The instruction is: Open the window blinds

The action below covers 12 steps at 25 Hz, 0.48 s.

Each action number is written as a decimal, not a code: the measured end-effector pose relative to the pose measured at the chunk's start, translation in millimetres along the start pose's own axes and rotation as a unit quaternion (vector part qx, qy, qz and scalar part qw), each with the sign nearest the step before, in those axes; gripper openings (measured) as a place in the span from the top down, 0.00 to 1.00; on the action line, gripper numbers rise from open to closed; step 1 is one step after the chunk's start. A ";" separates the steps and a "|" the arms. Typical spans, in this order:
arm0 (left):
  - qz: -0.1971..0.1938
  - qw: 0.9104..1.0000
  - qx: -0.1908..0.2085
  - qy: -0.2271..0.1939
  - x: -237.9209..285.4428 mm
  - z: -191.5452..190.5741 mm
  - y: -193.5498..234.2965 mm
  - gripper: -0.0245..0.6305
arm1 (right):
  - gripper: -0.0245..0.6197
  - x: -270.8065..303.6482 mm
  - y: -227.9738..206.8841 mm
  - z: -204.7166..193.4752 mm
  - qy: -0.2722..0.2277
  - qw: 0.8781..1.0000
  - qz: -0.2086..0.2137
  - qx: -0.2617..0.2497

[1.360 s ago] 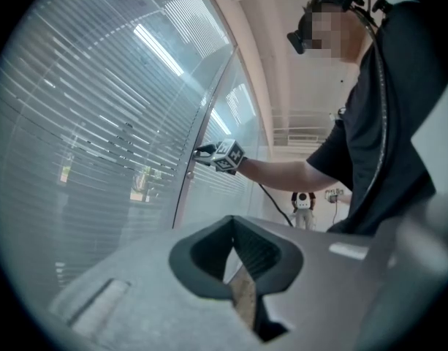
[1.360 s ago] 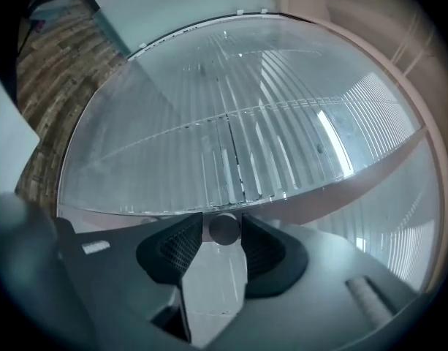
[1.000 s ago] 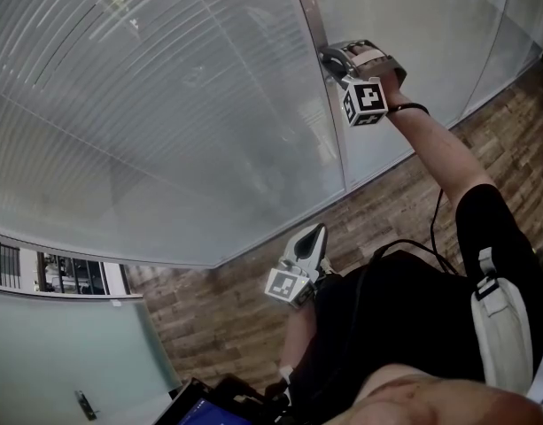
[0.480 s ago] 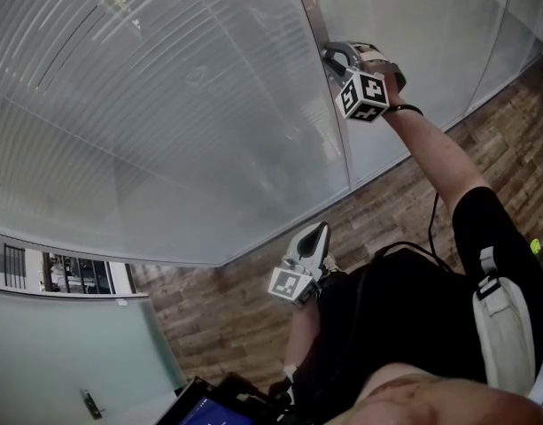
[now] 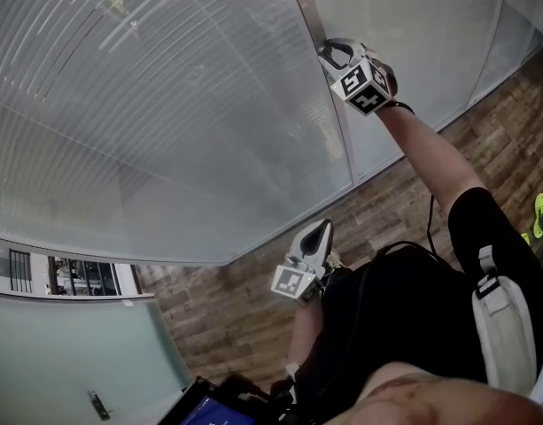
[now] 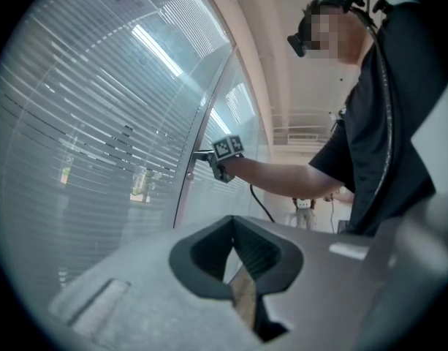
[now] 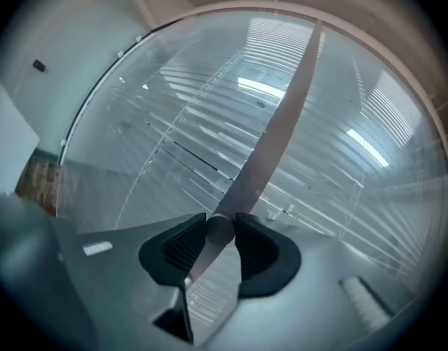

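Pinching a round knob (image 7: pixel 218 230), the right hand-held gripper (image 5: pixel 329 52) faces pale, thin-slatted blinds (image 5: pixel 165 104); the left hand-held gripper (image 6: pixel 233 222) sits closed.

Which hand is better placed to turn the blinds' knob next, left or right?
Right. The right gripper is closed on the knob on the window frame, beside the blinds. The left gripper sits low by the body, jaws together, empty and well short of the glass.
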<state>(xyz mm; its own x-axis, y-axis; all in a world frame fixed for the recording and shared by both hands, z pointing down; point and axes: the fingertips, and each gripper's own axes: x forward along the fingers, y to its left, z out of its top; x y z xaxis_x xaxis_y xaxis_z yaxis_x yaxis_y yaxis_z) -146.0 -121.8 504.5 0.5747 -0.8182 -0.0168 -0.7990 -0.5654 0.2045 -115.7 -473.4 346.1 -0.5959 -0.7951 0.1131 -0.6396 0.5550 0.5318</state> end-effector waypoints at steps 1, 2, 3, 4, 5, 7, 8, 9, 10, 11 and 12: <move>0.000 1.000 0.001 0.000 -0.1 -0.4 -0.4 0.96 | 0.76 0.3 -0.4 -1.2 -0.003 1.000 0.001 0.013; 0.001 1.000 0.001 0.000 -0.3 -0.7 -0.5 0.96 | 0.76 1.8 -0.4 -3.4 -0.008 1.000 0.004 0.029; 0.001 1.000 0.001 0.000 -0.6 -1.0 -0.3 0.96 | 0.76 3.5 -0.1 -5.9 -0.013 0.999 0.008 0.050; 0.002 1.000 0.001 0.001 -0.7 -1.3 0.1 0.96 | 0.76 5.0 0.3 -8.2 -0.017 0.997 0.012 0.075; 0.001 1.000 0.001 0.002 -0.3 -1.6 0.5 0.96 | 0.76 5.9 0.5 -9.8 -0.021 0.995 0.014 0.101; -0.001 1.000 0.002 0.005 1.8 -1.0 0.6 0.96 | 0.76 6.2 -0.7 -10.8 -0.027 0.989 0.016 0.144; -0.003 1.000 0.004 0.005 3.3 0.0 0.3 0.96 | 0.76 6.0 -1.5 -10.9 -0.030 0.986 0.017 0.160; -0.005 1.000 0.007 0.005 5.0 1.4 -0.1 0.96 | 0.76 5.8 -1.9 -11.4 -0.033 0.984 0.018 0.176; -0.008 1.000 0.010 0.004 6.7 2.6 -0.5 0.96 | 0.76 5.9 -1.9 -12.5 -0.036 0.981 0.020 0.191; -0.011 1.000 0.013 0.003 8.6 3.1 -1.1 0.96 | 0.76 6.2 -1.5 -14.7 -0.039 0.978 0.021 0.206; -0.014 1.000 0.017 0.003 10.7 3.1 -1.9 0.96 | 0.76 6.9 -1.1 -18.2 -0.041 0.974 0.023 0.220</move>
<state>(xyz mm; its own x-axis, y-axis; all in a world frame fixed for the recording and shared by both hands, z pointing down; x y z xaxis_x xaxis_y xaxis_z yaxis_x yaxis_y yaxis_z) -139.0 -129.8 500.8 0.5981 -0.8013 -0.0162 -0.7879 -0.5915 0.1712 -110.3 -484.0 361.6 -0.6546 -0.7543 0.0505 -0.7465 0.6555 0.1144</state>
